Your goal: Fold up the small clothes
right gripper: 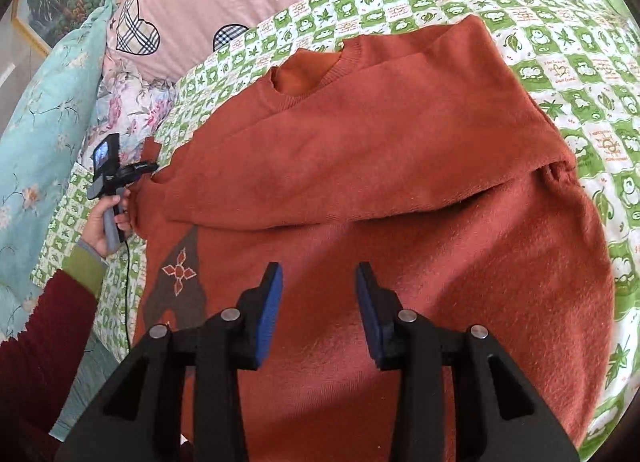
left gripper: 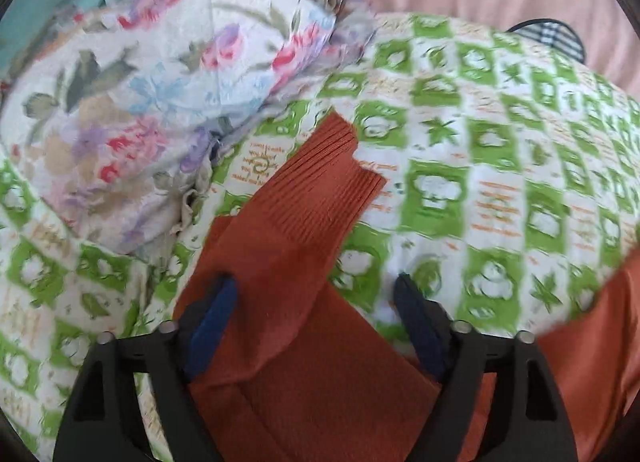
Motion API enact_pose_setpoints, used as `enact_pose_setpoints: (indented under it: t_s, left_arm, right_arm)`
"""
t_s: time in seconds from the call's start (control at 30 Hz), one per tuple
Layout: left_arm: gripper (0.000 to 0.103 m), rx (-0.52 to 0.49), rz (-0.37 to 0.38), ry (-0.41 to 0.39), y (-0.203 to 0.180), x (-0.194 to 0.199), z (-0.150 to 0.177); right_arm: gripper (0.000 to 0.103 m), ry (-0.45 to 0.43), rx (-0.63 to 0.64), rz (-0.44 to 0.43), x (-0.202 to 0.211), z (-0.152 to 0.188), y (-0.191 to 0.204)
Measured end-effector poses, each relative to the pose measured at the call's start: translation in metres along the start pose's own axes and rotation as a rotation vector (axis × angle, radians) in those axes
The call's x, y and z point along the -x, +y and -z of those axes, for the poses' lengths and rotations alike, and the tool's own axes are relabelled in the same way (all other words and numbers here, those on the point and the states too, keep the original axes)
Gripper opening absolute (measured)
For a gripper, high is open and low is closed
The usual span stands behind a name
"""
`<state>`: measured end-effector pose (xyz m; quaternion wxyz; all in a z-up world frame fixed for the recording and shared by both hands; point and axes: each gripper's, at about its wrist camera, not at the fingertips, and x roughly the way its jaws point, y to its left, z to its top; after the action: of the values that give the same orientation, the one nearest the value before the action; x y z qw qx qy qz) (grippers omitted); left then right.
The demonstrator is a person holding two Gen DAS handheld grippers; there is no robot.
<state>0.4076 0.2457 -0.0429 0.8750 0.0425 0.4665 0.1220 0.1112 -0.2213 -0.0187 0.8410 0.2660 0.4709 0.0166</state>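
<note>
- The rust-orange sweater (right gripper: 400, 166) lay face down or face up, hard to say which, spread on the green-and-white checked bedcover (right gripper: 580, 74), neckline away from the right wrist camera. One sleeve was already folded across the body; its fold sat loose and puffed near the right edge.
- The other sleeve (left gripper: 304, 198) stretched out to the side, its ribbed cuff resting on the checked cover, just beside a crumpled floral cloth (left gripper: 140, 102).
- The left gripper (left gripper: 316, 294) stood spread, with that sleeve lying between its jaws but neither pad pressing on it. In my judgement a closing there could catch only the top layer, or pinch the bedcover along with the knit and drag it.
- The right gripper (right gripper: 320, 302) hung above the lower body of the sweater, jaws apart and empty. The thick fuzzy knit looked likely to slip or bunch if seized shallowly.
- The folded sleeve could slide off if the body was tugged from either side.
- The left wrist view was blurred, so a grasp point chosen from it risked being off.
- The cuff's nearness to the floral cloth risked snagging it during a sweep.
- A cable trailing below the person's hand (right gripper: 102, 230) lay just beside the sweater's edge and might catch it.
</note>
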Motion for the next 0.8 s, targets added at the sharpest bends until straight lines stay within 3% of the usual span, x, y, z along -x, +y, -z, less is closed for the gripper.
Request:
enact_pose_setpoints:
  t_s: [0.07,0.13,0.3,0.4,0.6,0.8]
  left_arm:
    - [0.018,0.026,0.039,0.006,0.007,-0.002,-0.004]
    - [0.006,0.067,0.094,-0.012,0.018,0.002,-0.007]
    - [0.005,0.136,0.194,-0.103,0.033,0.043,0.003]
    - [0.004,0.132,0.276,-0.153,0.021,0.08,0.017]
    - [0.004,0.056,0.5,-0.26,-0.058,0.171,0.052]
    - [0.004,-0.026,0.713,-0.302,-0.158,0.227,0.079]
  right_arm:
    - [0.039,-0.004,0.002,-0.002,0.001,-0.001,0.0]
    - [0.039,-0.008,0.012,-0.006,0.001,-0.002,0.003]
    - [0.039,-0.027,0.032,-0.033,0.004,-0.002,0.012]
    - [0.039,-0.03,0.03,-0.043,0.004,0.0,0.014]
    - [0.039,-0.046,0.01,-0.059,0.011,0.007,0.009]
    - [0.039,-0.079,-0.063,-0.033,0.024,0.01,-0.017]
